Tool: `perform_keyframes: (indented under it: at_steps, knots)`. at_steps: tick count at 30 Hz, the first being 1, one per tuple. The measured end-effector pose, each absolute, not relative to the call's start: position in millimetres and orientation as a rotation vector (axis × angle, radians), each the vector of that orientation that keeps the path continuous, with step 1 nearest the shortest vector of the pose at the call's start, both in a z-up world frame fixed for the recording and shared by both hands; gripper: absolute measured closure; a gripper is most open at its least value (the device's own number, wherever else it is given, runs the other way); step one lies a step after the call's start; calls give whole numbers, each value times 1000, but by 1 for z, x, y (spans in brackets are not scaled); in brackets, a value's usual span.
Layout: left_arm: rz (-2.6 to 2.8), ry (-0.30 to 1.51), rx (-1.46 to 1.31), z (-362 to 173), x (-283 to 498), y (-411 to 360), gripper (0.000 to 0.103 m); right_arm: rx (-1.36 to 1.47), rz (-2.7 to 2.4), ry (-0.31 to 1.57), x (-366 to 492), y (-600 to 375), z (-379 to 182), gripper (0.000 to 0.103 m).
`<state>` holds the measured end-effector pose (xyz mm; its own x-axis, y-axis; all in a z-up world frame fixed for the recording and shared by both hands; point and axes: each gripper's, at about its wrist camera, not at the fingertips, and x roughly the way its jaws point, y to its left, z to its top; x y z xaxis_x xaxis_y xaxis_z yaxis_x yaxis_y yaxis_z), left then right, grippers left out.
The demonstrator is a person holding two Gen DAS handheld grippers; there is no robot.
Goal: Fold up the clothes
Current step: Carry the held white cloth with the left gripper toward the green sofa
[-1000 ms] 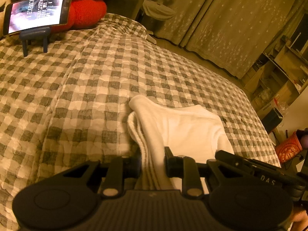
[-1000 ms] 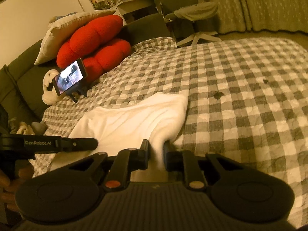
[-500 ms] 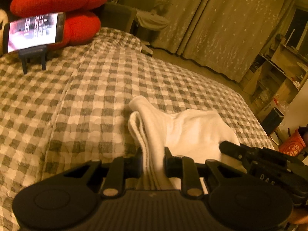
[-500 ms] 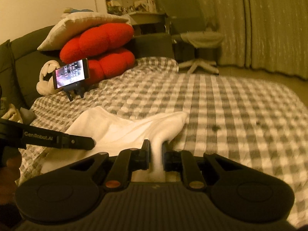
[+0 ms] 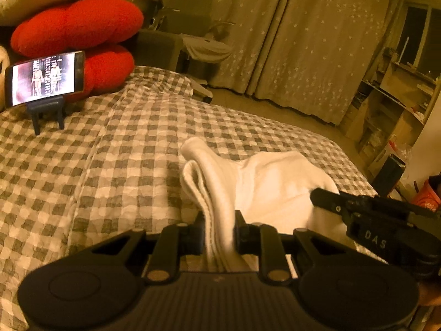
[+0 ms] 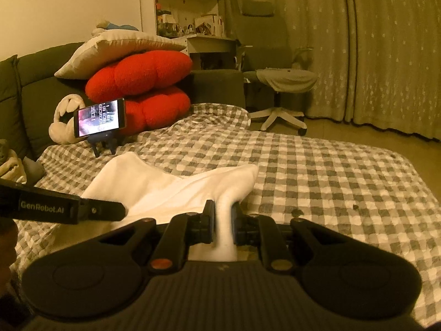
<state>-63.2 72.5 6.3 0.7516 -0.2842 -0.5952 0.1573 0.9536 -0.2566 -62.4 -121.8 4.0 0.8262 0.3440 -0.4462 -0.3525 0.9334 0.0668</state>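
I am holding the white garment [image 5: 275, 184] with both my tongs. My left gripper [image 5: 220, 231] is pinching its folded, ribbed edge, and my right gripper [image 6: 222, 220] is clamping another bunched corner. The cloth is hanging between the two, its far part resting on the checkered bedspread [image 6: 330, 171]. A phone on a stand [image 6: 100, 118] is standing in front of the red cushions [image 6: 137, 77].

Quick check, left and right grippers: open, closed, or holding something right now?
Left gripper: closed on one end of the white cloth.
Right gripper: closed on the other end of the same white cloth.
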Motion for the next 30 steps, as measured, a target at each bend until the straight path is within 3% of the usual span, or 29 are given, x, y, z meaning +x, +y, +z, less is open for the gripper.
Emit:
perform_keyframes:
  at_steps: [18, 30]
  knots:
    - [-193, 627, -217, 9, -83, 80, 83, -71, 386, 412, -70, -113, 18, 90]
    - [-80, 575, -263, 27, -115, 135, 83, -124, 514, 401, -67, -58, 30, 90]
